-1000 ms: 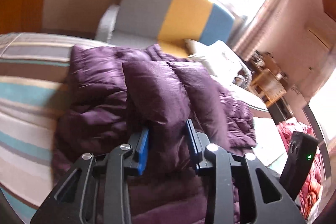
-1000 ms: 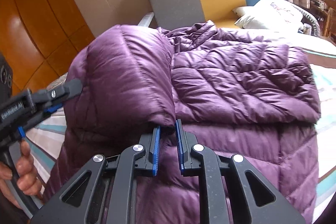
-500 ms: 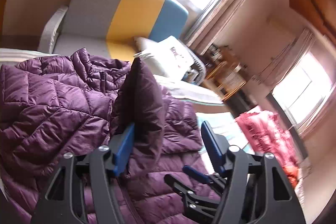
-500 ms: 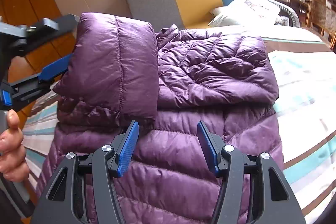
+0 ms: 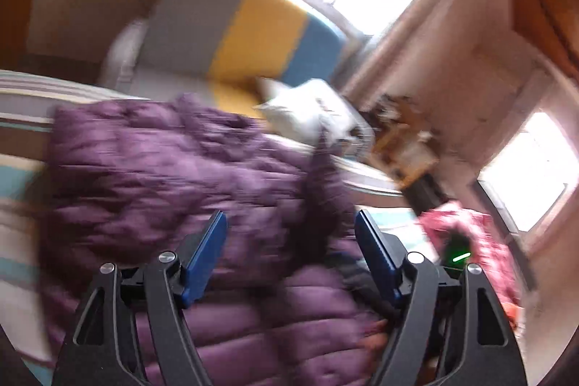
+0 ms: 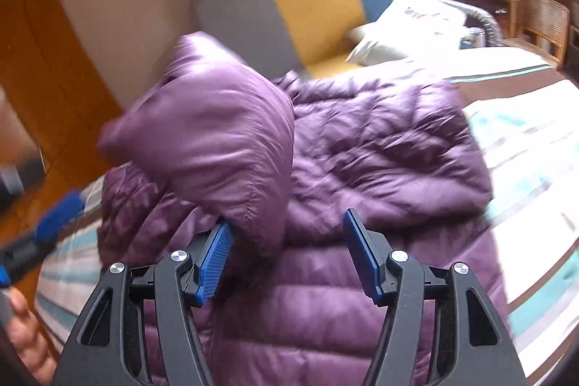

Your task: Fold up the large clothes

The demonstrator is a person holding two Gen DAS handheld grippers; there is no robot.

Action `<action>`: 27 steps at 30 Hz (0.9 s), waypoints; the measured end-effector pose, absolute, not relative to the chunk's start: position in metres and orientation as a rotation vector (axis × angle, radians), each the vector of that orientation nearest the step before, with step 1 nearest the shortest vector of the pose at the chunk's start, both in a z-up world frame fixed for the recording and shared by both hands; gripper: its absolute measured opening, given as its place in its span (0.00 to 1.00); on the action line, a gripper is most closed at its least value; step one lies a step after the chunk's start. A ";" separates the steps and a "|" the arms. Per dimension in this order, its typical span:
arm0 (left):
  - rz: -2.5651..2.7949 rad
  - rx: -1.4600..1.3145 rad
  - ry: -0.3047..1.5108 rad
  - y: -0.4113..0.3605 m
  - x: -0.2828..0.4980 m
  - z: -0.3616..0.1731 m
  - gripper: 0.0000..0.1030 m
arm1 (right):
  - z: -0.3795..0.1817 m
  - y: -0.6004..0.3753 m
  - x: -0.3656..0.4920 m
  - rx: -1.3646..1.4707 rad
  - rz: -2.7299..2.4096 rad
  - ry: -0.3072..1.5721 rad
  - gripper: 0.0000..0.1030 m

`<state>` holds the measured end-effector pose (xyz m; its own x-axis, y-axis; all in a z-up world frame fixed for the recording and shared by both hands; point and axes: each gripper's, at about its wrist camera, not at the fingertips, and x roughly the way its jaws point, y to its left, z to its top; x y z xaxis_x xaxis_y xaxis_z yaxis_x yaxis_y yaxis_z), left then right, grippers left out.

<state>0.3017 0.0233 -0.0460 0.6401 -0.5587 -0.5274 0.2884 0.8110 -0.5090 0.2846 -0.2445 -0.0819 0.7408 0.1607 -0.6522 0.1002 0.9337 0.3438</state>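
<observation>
A purple quilted down jacket lies spread on the striped bed; it also shows, blurred, in the left wrist view. One puffy sleeve stands folded over the jacket's left side, its cuff edge touching my right gripper's left pad. My right gripper is open above the jacket's lower part, holding nothing. My left gripper is open over the jacket, empty; it also shows blurred at the left edge of the right wrist view.
A grey, yellow and blue sofa with a white pillow stands behind the bed. Wooden furniture is at the far right. A pink-red cloth pile lies right of the bed. An orange wooden panel is at the left.
Both grippers were shut on the sleeve a second ago, then opened and let it go. The sleeve now rests on the jacket. The left gripper is swinging fast, so its view is blurred.
</observation>
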 end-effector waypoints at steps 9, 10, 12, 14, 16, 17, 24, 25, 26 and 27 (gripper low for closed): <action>-0.223 -0.319 0.829 0.065 0.308 -0.094 0.59 | -0.099 -0.280 0.288 0.576 0.047 0.772 0.60; -0.219 -0.310 0.826 0.066 0.308 -0.096 0.59 | -0.101 -0.289 0.292 0.631 0.041 0.776 0.60; -0.216 -0.285 0.818 0.067 0.306 -0.096 0.58 | -0.112 -0.308 0.299 0.759 0.018 0.787 0.58; -0.213 -0.272 0.816 0.069 0.308 -0.097 0.57 | -0.117 -0.318 0.304 0.825 0.000 0.778 0.33; -0.212 -0.274 0.819 0.072 0.311 -0.096 0.54 | -0.114 -0.320 0.308 0.810 -0.012 0.771 0.09; -0.209 -0.266 0.819 0.073 0.312 -0.096 0.54 | -0.110 -0.319 0.309 0.785 -0.018 0.762 0.07; -0.137 -0.234 0.885 0.075 0.337 -0.111 0.54 | -0.105 -0.317 0.325 0.616 -0.126 0.791 0.05; -0.123 -0.230 0.895 0.076 0.339 -0.116 0.54 | -0.111 -0.317 0.326 0.613 -0.138 0.804 0.05; -0.117 -0.225 0.915 0.075 0.344 -0.122 0.54 | -0.119 -0.317 0.327 0.605 -0.144 0.829 0.05; -0.101 -0.217 0.929 0.074 0.346 -0.127 0.54 | -0.126 -0.317 0.328 0.597 -0.147 0.852 0.05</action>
